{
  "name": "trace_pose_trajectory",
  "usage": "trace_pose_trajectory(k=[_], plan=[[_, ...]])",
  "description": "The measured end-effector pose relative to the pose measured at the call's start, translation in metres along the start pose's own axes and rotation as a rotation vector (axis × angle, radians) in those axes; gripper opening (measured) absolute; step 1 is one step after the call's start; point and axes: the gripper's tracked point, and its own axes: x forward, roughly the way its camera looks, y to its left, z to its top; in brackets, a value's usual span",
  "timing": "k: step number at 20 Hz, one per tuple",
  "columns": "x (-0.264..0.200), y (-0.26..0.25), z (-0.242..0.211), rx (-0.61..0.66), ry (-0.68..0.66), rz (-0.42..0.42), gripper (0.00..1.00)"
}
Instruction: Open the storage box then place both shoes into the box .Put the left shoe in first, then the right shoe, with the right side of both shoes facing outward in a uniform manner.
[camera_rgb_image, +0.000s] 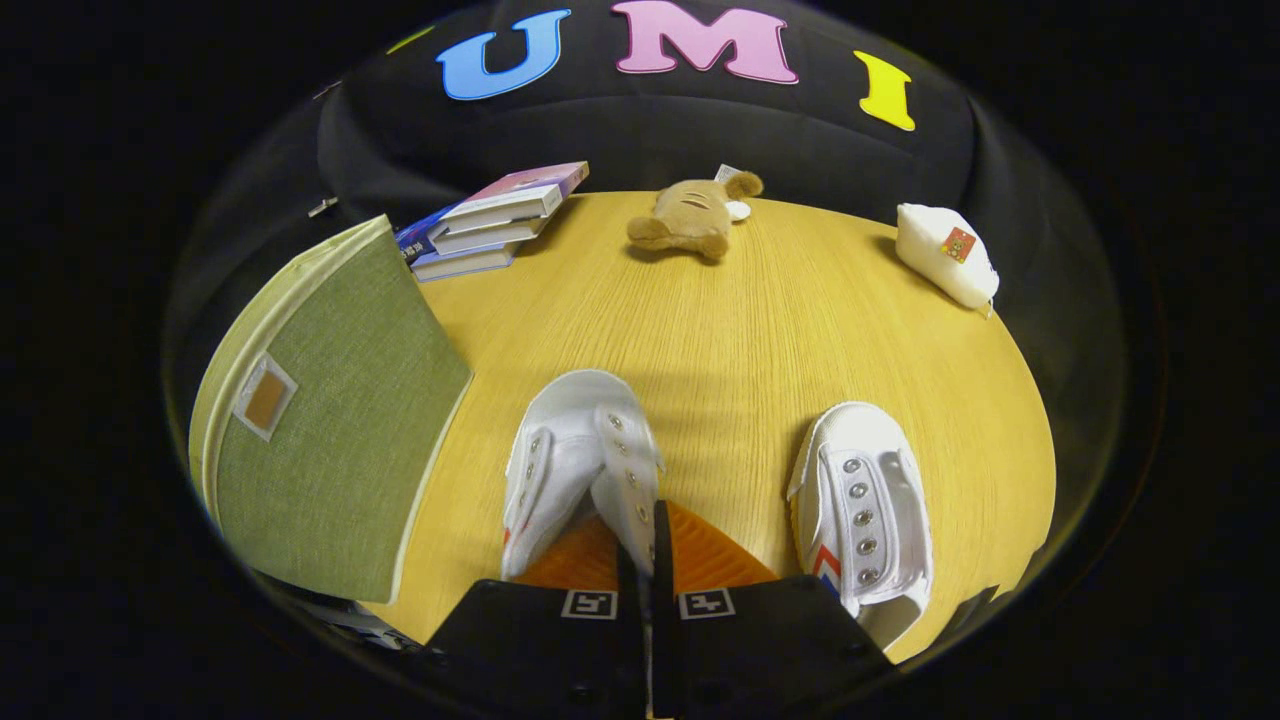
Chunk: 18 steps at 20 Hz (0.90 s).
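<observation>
the gripper (645, 540) pinches the eyelet flap of the white canvas left shoe (575, 460) near the wooden table's (740, 320) near edge, jaws pressed together. such a thin grip could slip in transit. the matching right shoe (865, 500) lies beside it; the green fabric storage box (330, 420) stands at the left edge.

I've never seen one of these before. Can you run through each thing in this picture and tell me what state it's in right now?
Gripper: fingers shut on the left shoe's eyelet flap.
Left shoe: pinched by the fingers, unlaced.
Right shoe: flat on the table, upright, untouched.
Storage box: green, beside the left shoe; whether it is open I cannot tell.
Books: stacked, closed.
Plush toy: lying down.
White pouch: lying at the table's far edge.
</observation>
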Motion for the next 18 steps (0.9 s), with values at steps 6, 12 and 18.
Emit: trace_pose_trajectory(k=[6,12,18], plan=[[-0.053,0.013,0.047,0.085,-0.033,0.011,0.08],[-0.107,0.062,0.115,0.156,-0.046,0.049,0.08],[-0.12,0.161,0.143,0.251,0.053,0.164,0.08]])
